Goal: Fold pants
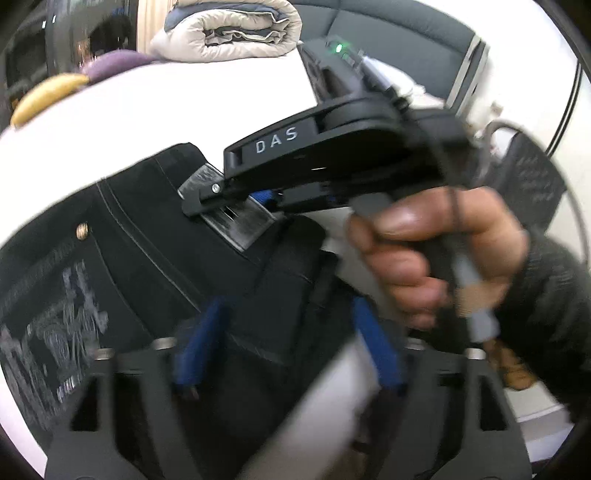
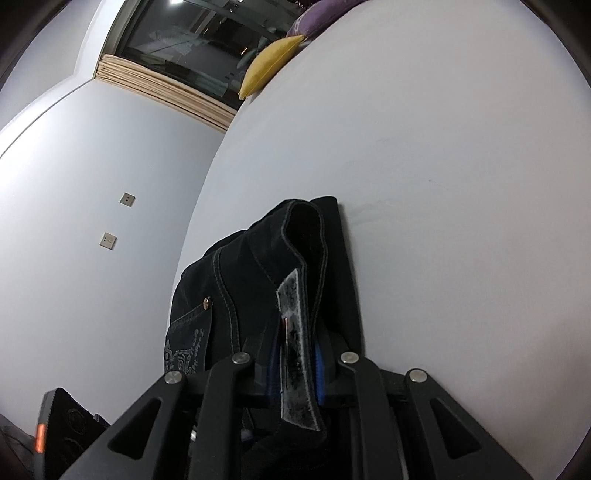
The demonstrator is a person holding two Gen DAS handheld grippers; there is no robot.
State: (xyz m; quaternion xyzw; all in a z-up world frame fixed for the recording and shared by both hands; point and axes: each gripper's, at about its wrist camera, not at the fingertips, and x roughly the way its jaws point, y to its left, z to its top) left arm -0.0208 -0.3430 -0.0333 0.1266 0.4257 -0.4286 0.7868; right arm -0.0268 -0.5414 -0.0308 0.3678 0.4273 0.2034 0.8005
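Observation:
Black jeans (image 1: 129, 236) with grey stitching, a brass rivet and a printed back pocket lie on a white bed (image 1: 166, 107). In the left wrist view my left gripper (image 1: 288, 350) is open, its blue-padded fingers (image 1: 199, 347) spread over the dark cloth. The right gripper (image 1: 207, 199) reaches in from the right, held by a hand (image 1: 436, 254), and pinches the waistband at its grey label (image 1: 236, 221). In the right wrist view my right gripper (image 2: 295, 365) is shut on the jeans' waistband (image 2: 295, 332), which stands up from the bed (image 2: 443, 184).
A rolled beige duvet (image 1: 229, 29) lies at the far end of the bed. A yellow cushion (image 1: 48, 96) and a purple cushion (image 1: 114, 62) sit at its left edge; they also show in the right wrist view (image 2: 269, 66). A dark window (image 2: 192, 40) is behind.

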